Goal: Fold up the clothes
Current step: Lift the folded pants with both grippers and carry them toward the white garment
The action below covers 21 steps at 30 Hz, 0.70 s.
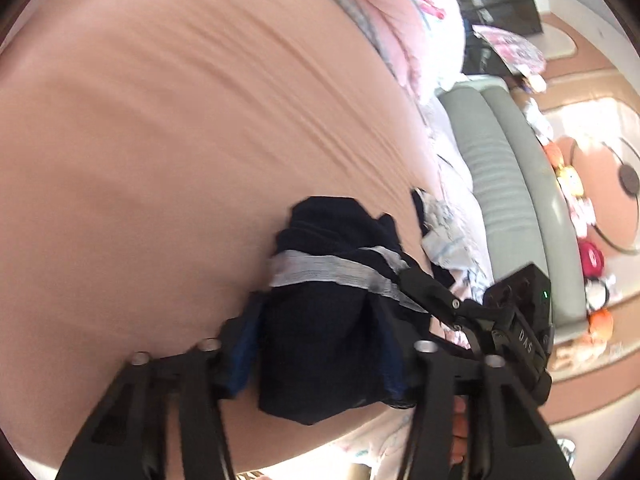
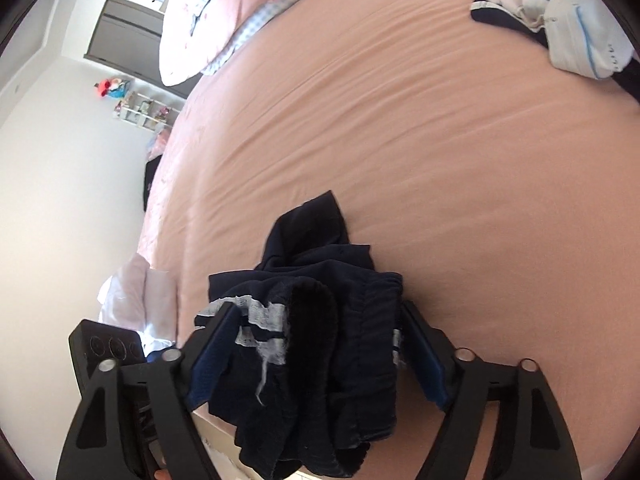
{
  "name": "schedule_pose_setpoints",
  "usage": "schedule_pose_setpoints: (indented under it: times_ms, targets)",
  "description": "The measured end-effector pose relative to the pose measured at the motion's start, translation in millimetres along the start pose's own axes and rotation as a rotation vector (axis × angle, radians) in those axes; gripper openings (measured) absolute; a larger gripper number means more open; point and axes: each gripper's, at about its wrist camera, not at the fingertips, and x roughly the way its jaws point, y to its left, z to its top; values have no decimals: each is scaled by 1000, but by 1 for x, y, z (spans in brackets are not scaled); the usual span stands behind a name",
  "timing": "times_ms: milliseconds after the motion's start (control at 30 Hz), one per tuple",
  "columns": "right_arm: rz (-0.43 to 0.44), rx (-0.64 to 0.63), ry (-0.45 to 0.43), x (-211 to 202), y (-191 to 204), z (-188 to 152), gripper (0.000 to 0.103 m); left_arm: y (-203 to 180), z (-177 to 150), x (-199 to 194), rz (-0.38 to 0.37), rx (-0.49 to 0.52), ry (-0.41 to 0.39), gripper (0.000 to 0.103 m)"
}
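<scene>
Closest to me, bunched up between my own fingers, is the dark navy garment [image 2: 320, 320] with its pale striped band, lying crumpled at the near edge of the bed [image 2: 440, 160], part of it drooping over that edge. My left gripper [image 1: 320, 344] has its blue pads pressed in on a fold of the cloth on both sides, so I count it as clamped on the garment. My right gripper [image 2: 320, 344] stands wider: the cloth fills the gap and touches the left pad, yet I cannot tell whether the right pad presses on it or only stands beside it. I judge both ends are taken this way so that the heap can be lifted and shaken flat on the peach sheet before any fold is made; nothing is folded yet. Both tools point downward toward the mattress, side by side and close together, the right one showing in the left view just beside the band. A small pile of light clothes [image 2: 560, 40] waits toward the far right corner, and pink bedding [image 2: 208, 20] is heaped along the far edge.
</scene>
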Motion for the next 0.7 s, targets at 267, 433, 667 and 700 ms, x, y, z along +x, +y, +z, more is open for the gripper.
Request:
schedule_pose_setpoints:
  times_ms: [267,433,667,700]
  targets:
    - [-114,-100,-23,1,14,-3,51,-4,-4,2,53,33,-10,29]
    - [-231,-231,-46,7,34,-3,51,-1,-2,0,48,24,-6,30]
    - [-288,-272,-61,9,45,-2,51,-5,-1,-1,42,9,3,42]
    - [-293,-281,-58,11,48,-1,51,-7,-1,-1,55,14,2,43]
